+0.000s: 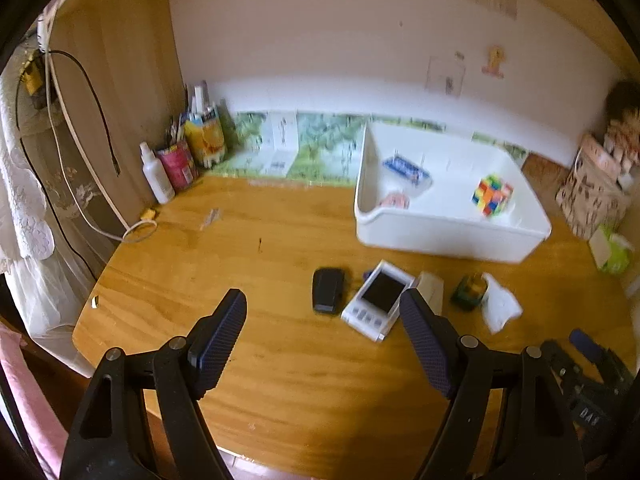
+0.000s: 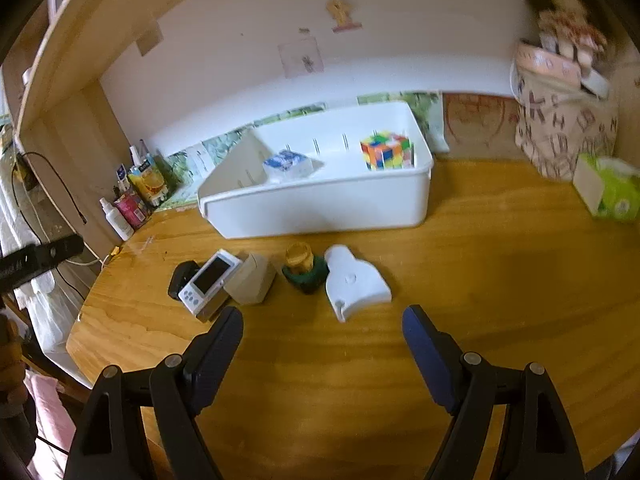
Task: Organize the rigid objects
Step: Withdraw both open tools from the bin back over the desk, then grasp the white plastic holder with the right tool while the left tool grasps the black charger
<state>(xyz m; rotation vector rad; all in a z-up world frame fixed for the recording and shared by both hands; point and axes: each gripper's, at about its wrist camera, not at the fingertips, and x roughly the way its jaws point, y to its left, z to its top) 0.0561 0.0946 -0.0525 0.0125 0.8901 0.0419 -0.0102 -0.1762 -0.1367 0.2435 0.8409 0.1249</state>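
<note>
White bin (image 2: 320, 208) holds a colour cube (image 2: 386, 150) and blue-white packet (image 2: 286, 165).

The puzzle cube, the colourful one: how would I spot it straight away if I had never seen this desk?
Find the big white bin at the back of the wooden desk. Inside it, toward its right end, stands the puzzle cube. Its only neighbour in that view is a blue and white box to the left; the cube alone is a patchwork of bright coloured squares.

both grippers (image 1: 322, 320) (image 2: 322, 330) wide open, empty
</note>
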